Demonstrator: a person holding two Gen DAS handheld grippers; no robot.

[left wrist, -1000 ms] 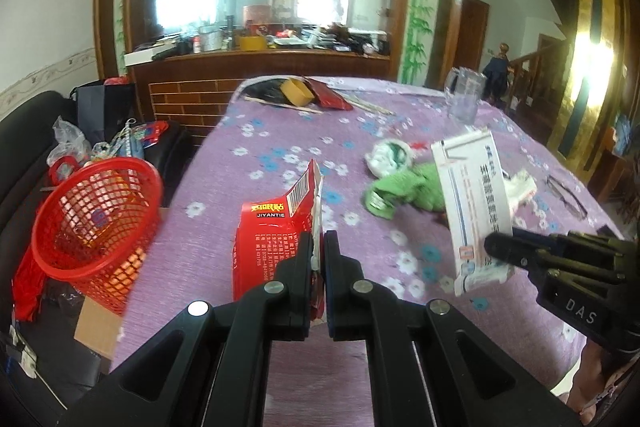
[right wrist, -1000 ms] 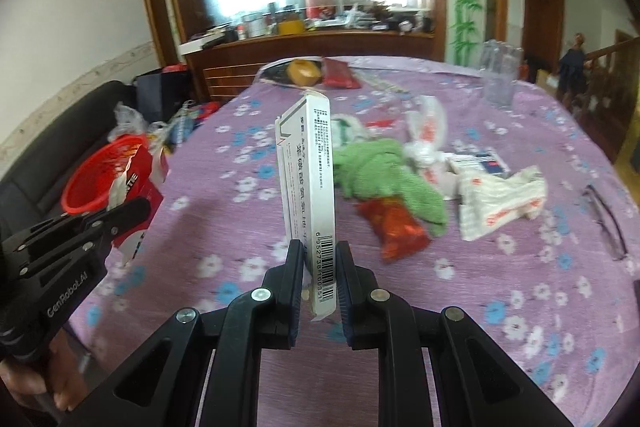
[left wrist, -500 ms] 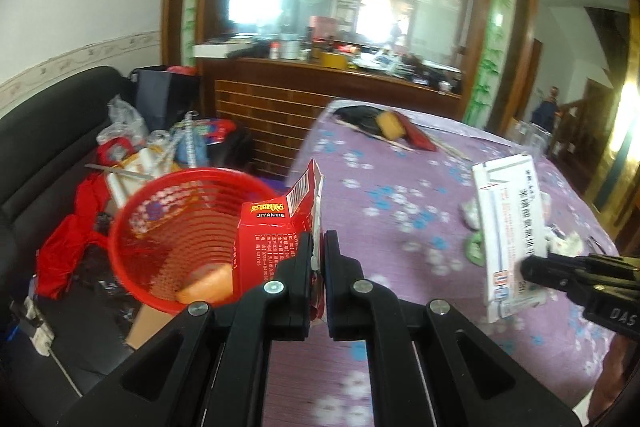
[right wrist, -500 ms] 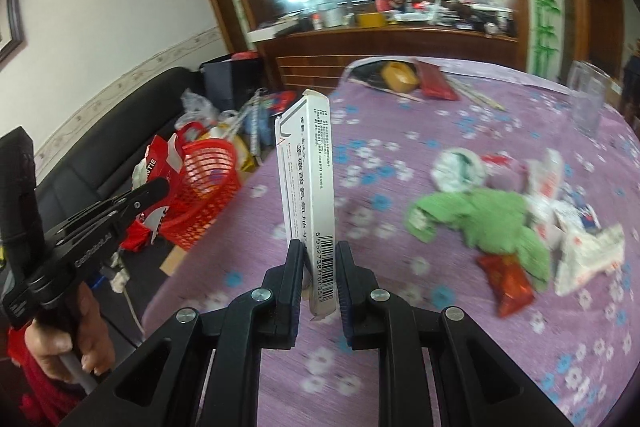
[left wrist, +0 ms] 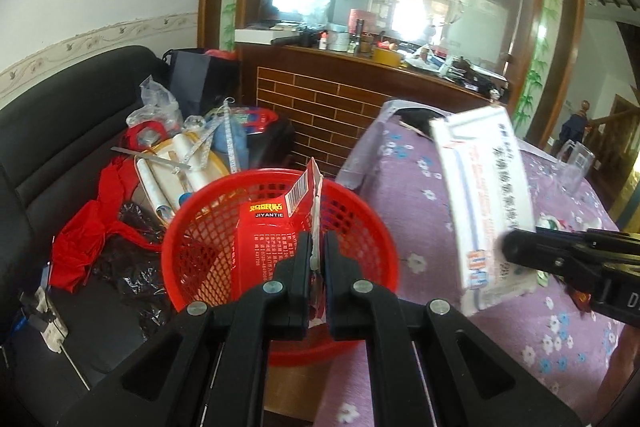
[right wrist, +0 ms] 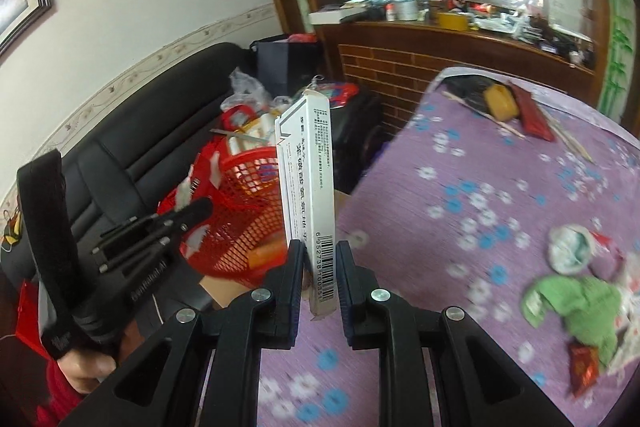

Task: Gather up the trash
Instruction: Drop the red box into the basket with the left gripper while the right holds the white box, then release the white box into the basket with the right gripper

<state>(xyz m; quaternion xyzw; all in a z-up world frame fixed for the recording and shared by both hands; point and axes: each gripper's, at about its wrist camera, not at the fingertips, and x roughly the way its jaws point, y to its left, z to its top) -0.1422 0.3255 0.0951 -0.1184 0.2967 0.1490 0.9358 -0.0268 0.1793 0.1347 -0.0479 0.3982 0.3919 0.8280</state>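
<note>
1. Purple flowery tablecloth point(right wrist: 480, 187) covers the table, black sofa point(left wrist: 60, 155) sits beside it, piled with clutter.
2. Red mesh basket point(left wrist: 200, 247) stands just off the table edge.
3. Left gripper point(left wrist: 316, 263) is clamped on a red packet point(left wrist: 268, 239), right over the basket.
4. Right gripper point(right wrist: 318, 267) pinches an upright white box point(right wrist: 308, 179) near the basket.

The surface point(right wrist: 460, 227) wears a purple cloth with white and blue flowers. On it lie a crumpled green cloth point(right wrist: 572, 311), a small red packet point(right wrist: 582, 371) touching it, a crumpled white wrapper point(right wrist: 570, 249), and, at the far end, a yellow block point(right wrist: 500, 101) beside a flat dark red packet point(right wrist: 534, 113) and thin sticks point(right wrist: 570, 141).
</note>
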